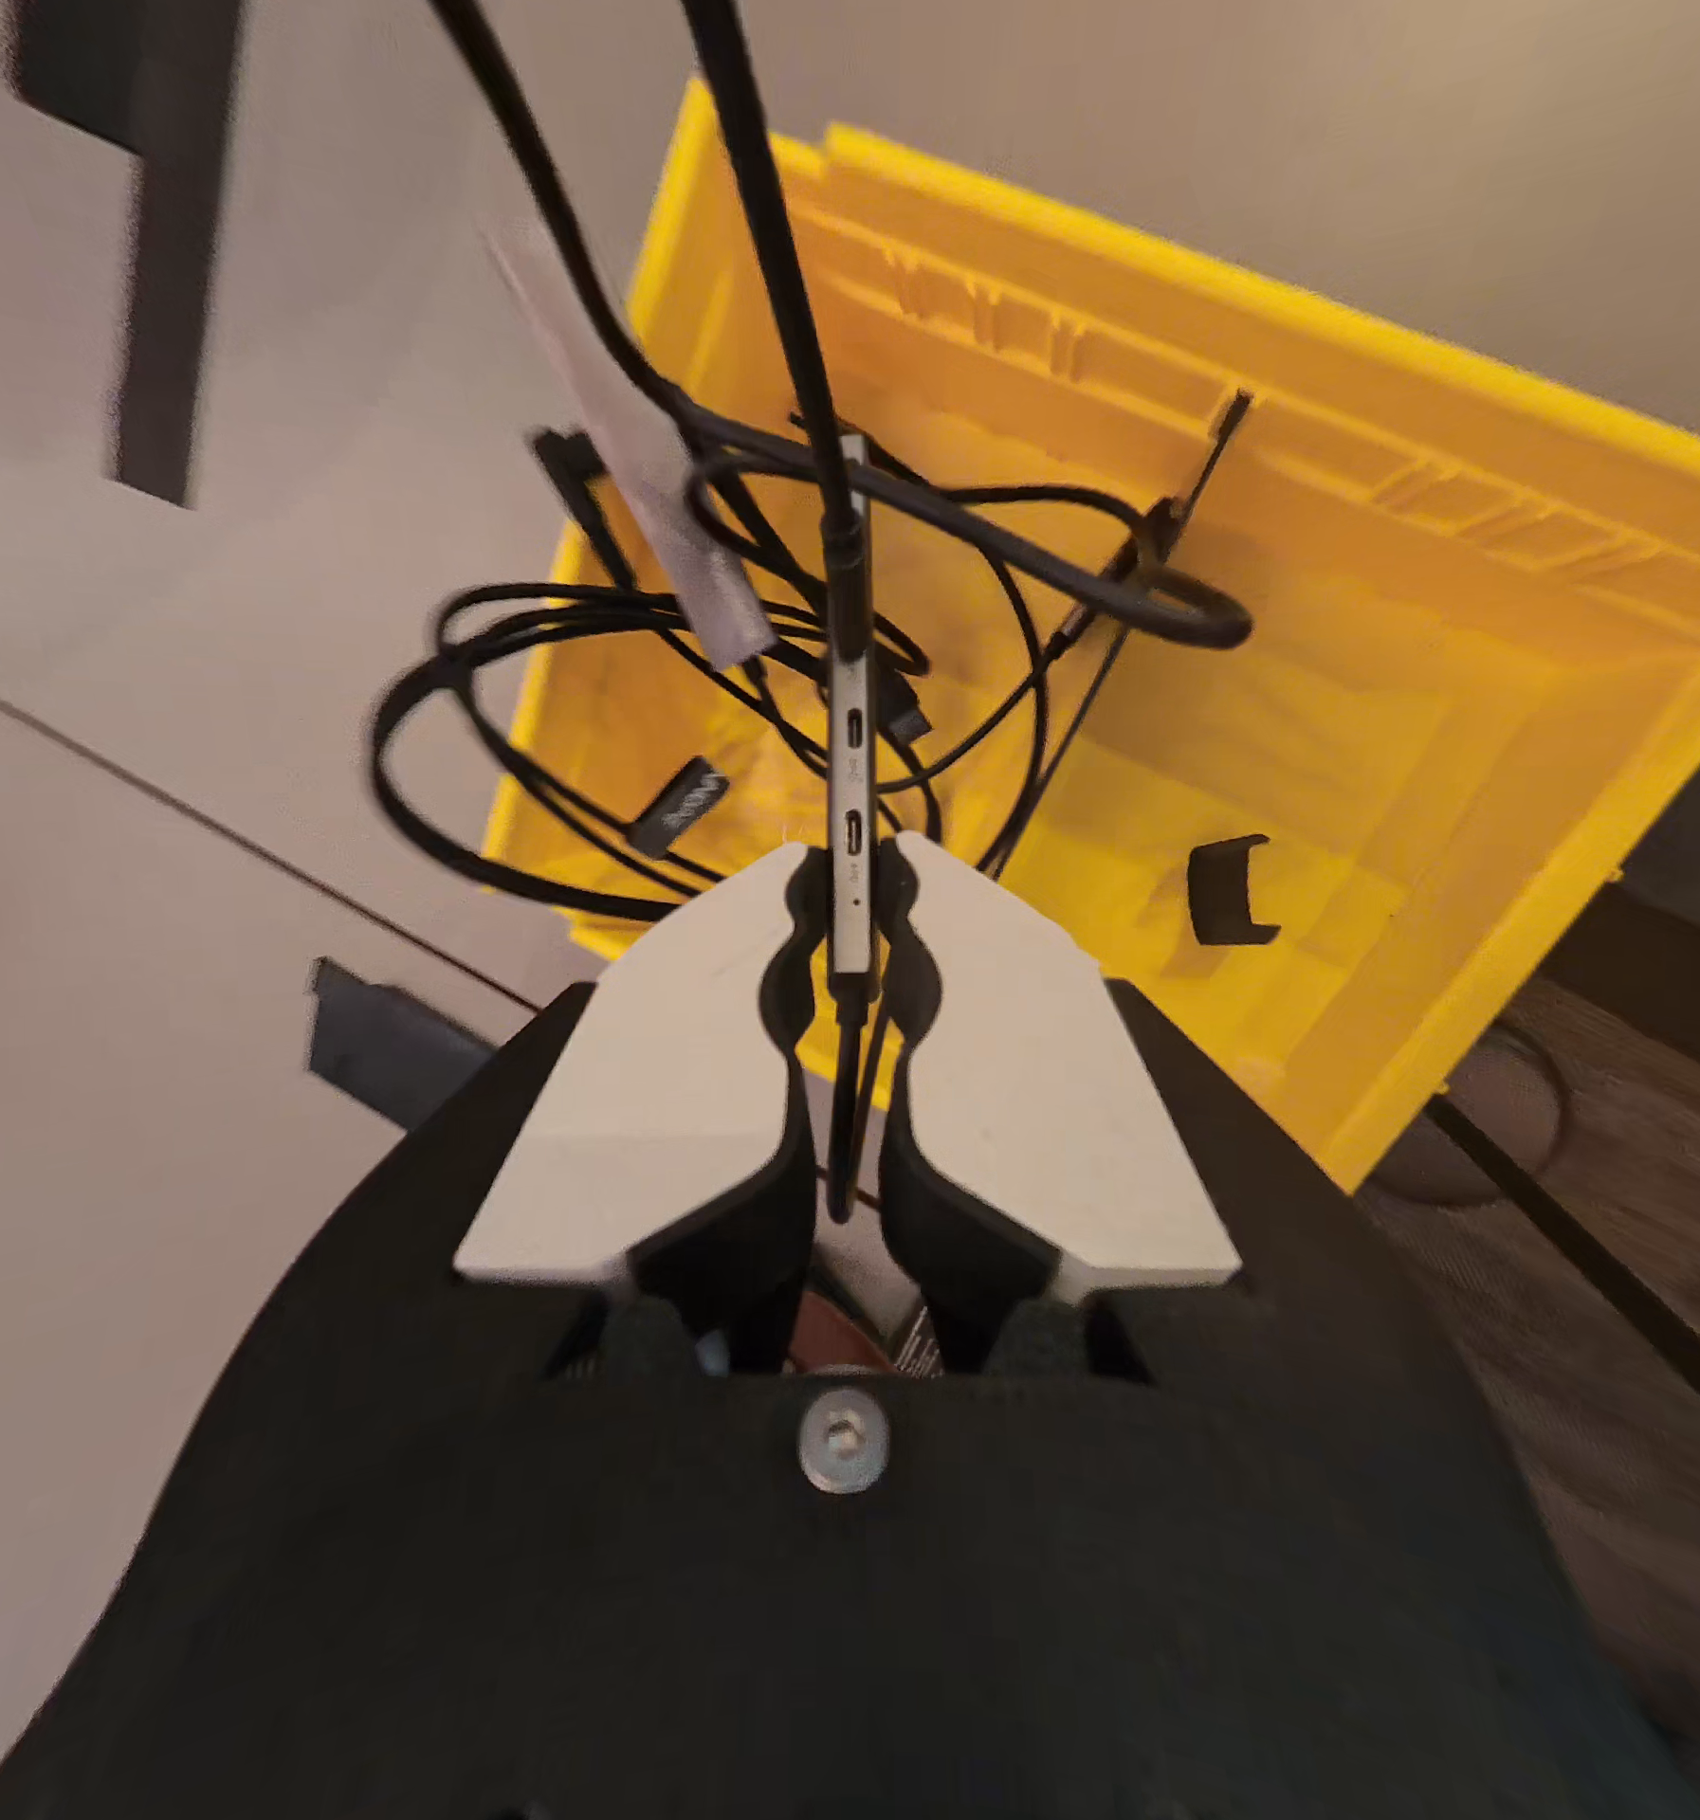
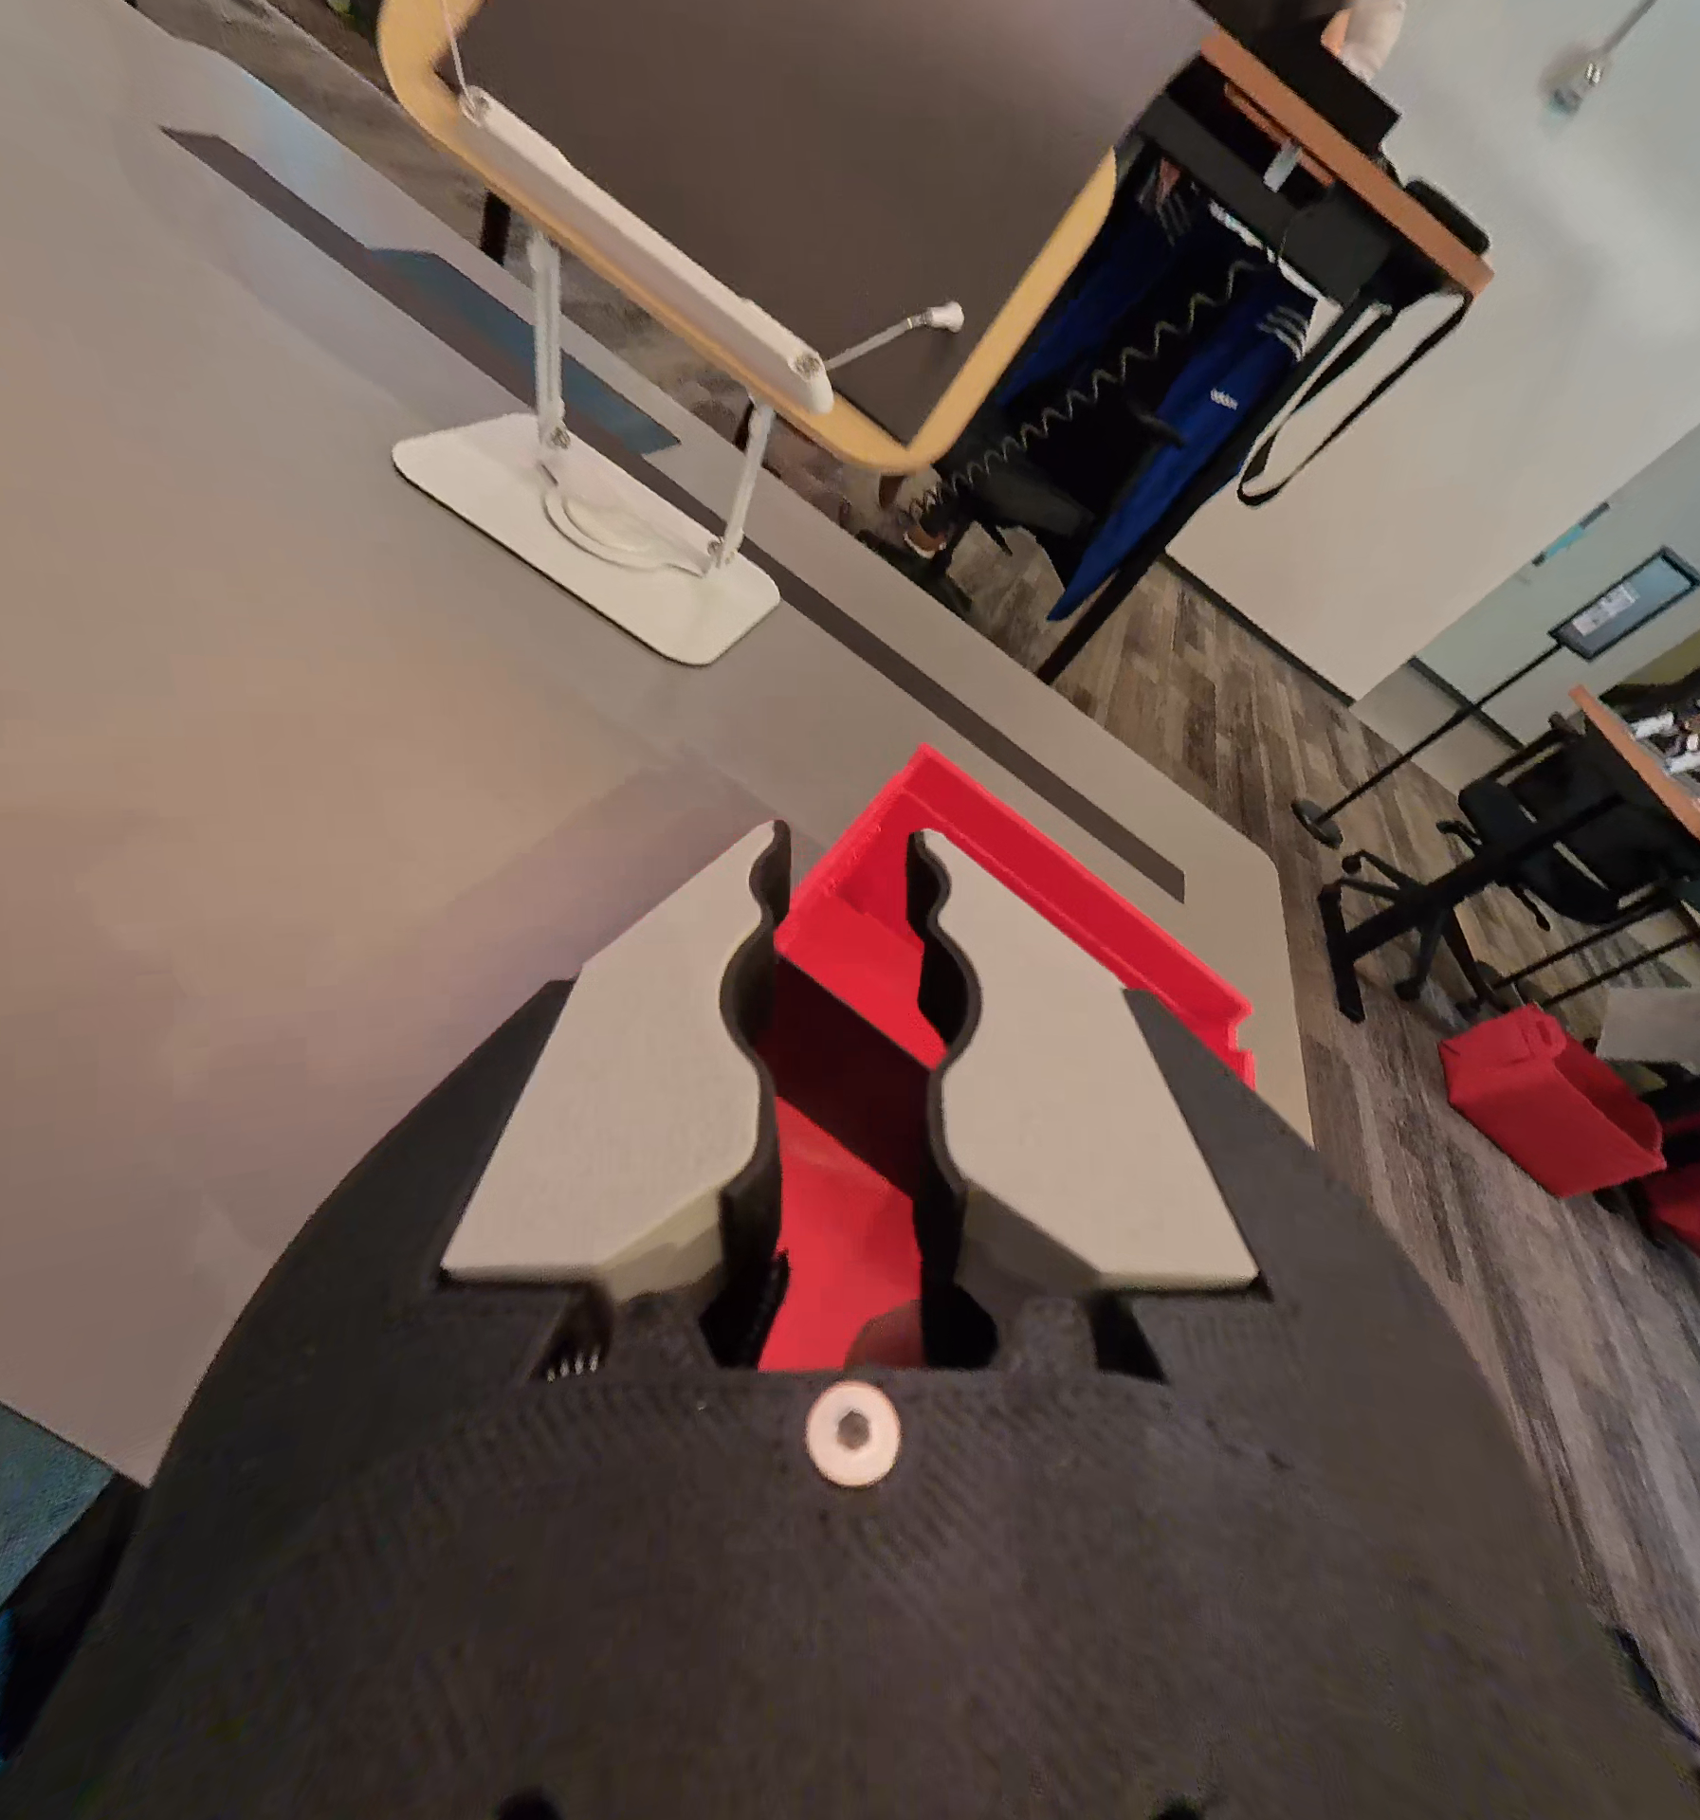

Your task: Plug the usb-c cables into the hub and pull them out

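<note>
The left tool point(image 1: 846, 857) is closed on the hub point(image 1: 851, 778), a thin silver bar that it grips by its near end, so the bar stands out forward above the yellow bin point(image 1: 1417, 552). Two small oval ports on the narrow side of the hub are free and face the camera. One black cable point(image 1: 777, 246) seems to enter the far end of the hub, though motion blur makes the joint unclear. A tangle of other black cables point(image 1: 491, 709) hangs over the bin edge and onto the tabletop point(image 1: 186, 739).

The right tool point(image 2: 846, 867) holds nothing — its jaws stand narrowly apart above a red bin point(image 2: 1072, 886) at the tabletop corner, well apart from any cable in its own view.

The step in hand, as I judge, is to fetch a plug with the right tool. To do it well, the left should keep the hub steady with the ports turned toward the incoming side. The right should take one loose plug by its hard shell, not by the soft cord, and bring it in line with a port before pushing — a tilted plug would likely jam or twist the hub in the grip.
</note>
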`<action>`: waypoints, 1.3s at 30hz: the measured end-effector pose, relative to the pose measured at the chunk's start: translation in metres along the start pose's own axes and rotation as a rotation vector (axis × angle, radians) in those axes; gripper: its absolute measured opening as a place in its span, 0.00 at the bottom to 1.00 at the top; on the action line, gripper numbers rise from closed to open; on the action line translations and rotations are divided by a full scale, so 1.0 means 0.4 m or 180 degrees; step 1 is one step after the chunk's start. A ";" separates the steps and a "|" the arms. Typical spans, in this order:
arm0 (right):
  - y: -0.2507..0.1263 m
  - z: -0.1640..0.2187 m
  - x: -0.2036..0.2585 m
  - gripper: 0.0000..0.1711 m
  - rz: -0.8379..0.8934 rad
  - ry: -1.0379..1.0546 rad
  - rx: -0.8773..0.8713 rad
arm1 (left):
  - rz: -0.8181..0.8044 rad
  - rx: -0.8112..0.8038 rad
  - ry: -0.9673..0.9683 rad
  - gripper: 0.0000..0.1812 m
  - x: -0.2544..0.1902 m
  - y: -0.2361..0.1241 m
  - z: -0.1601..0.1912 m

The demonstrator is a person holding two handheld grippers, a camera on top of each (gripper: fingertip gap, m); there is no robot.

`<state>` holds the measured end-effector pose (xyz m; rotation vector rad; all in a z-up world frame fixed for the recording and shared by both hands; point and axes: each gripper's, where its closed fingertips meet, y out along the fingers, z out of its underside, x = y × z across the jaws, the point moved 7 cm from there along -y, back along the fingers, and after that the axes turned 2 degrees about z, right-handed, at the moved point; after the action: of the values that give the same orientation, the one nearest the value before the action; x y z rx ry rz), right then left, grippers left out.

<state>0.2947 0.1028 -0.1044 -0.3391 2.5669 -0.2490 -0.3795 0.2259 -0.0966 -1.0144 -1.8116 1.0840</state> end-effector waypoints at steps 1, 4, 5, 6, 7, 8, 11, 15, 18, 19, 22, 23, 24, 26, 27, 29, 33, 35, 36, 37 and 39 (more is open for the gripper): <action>0.003 -0.012 0.007 0.12 -0.0025 -0.0009 -0.0054 | -0.0094 -0.0068 -0.0007 0.05 0.005 -0.031 -0.008; 0.013 -0.045 0.033 0.12 -0.0125 -0.0038 -0.0186 | -0.0407 -0.0313 -0.0012 0.05 0.018 -0.128 -0.037; 0.017 -0.054 0.042 0.12 -0.0159 -0.0057 -0.0223 | -0.0552 -0.0407 -0.0009 0.05 0.023 -0.161 -0.050; 0.020 -0.064 0.051 0.12 -0.0188 -0.0080 -0.0256 | -0.0670 -0.0510 -0.0011 0.05 0.025 -0.194 -0.064; 0.023 -0.072 0.058 0.12 -0.0215 -0.0096 -0.0288 | -0.0779 -0.0608 0.0003 0.05 0.026 -0.225 -0.079; 0.026 -0.081 0.065 0.12 -0.0247 -0.0101 -0.0324 | -0.0934 -0.0695 0.0017 0.05 0.029 -0.256 -0.095; 0.033 -0.106 0.085 0.12 -0.0331 -0.0108 -0.0424 | -0.1267 -0.0862 0.0091 0.05 0.029 -0.331 -0.147; 0.038 -0.140 0.108 0.13 -0.0421 -0.0113 -0.0575 | -0.1502 -0.1103 0.0189 0.05 0.019 -0.398 -0.236; 0.041 -0.169 0.126 0.14 -0.0516 -0.0090 -0.0697 | -0.1421 -0.1280 0.0346 0.05 -0.003 -0.418 -0.326; 0.042 -0.179 0.132 0.15 -0.0551 -0.0087 -0.0734 | -0.1401 -0.1305 0.0430 0.05 -0.012 -0.421 -0.359; 0.041 -0.216 0.150 0.17 -0.0655 -0.0076 -0.0886 | -0.1119 -0.1366 0.0755 0.05 -0.052 -0.408 -0.466; 0.040 -0.230 0.155 0.18 -0.0696 -0.0054 -0.0942 | -0.0983 -0.1375 0.0844 0.05 -0.067 -0.396 -0.502; 0.039 -0.244 0.160 0.18 -0.0743 -0.0029 -0.0997 | -0.0837 -0.1345 0.0951 0.05 -0.082 -0.377 -0.537; 0.037 -0.269 0.170 0.20 -0.0846 0.0022 -0.1097 | -0.0607 -0.1257 0.1179 0.05 -0.112 -0.326 -0.600; 0.037 -0.279 0.178 0.21 -0.0935 0.0048 -0.1131 | -0.0491 -0.1213 0.1228 0.05 -0.122 -0.292 -0.629; 0.042 -0.293 0.195 0.21 -0.1115 0.0122 -0.1203 | -0.0229 -0.1109 0.1383 0.05 -0.146 -0.214 -0.672; 0.075 -0.299 0.222 0.22 -0.1387 0.0237 -0.1222 | 0.0294 -0.0864 0.1602 0.05 -0.196 -0.053 -0.716; 0.104 -0.292 0.243 0.23 -0.1538 0.0268 -0.1171 | 0.0568 -0.0782 0.1697 0.05 -0.223 0.012 -0.726; 0.122 -0.285 0.258 0.24 -0.1631 0.0274 -0.1109 | 0.0695 -0.0745 0.1726 0.05 -0.234 0.039 -0.728; 0.143 -0.276 0.272 0.24 -0.1714 0.0266 -0.1038 | 0.0852 -0.0732 0.1765 0.05 -0.247 0.061 -0.730; 0.179 -0.263 0.298 0.22 -0.1890 0.0272 -0.0980 | 0.1080 -0.0692 0.1815 0.05 -0.266 0.097 -0.732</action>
<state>0.1269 0.1479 -0.0913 -1.2300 2.5227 -0.0751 -0.0682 0.2294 -0.0572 -1.6156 -1.3341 0.6870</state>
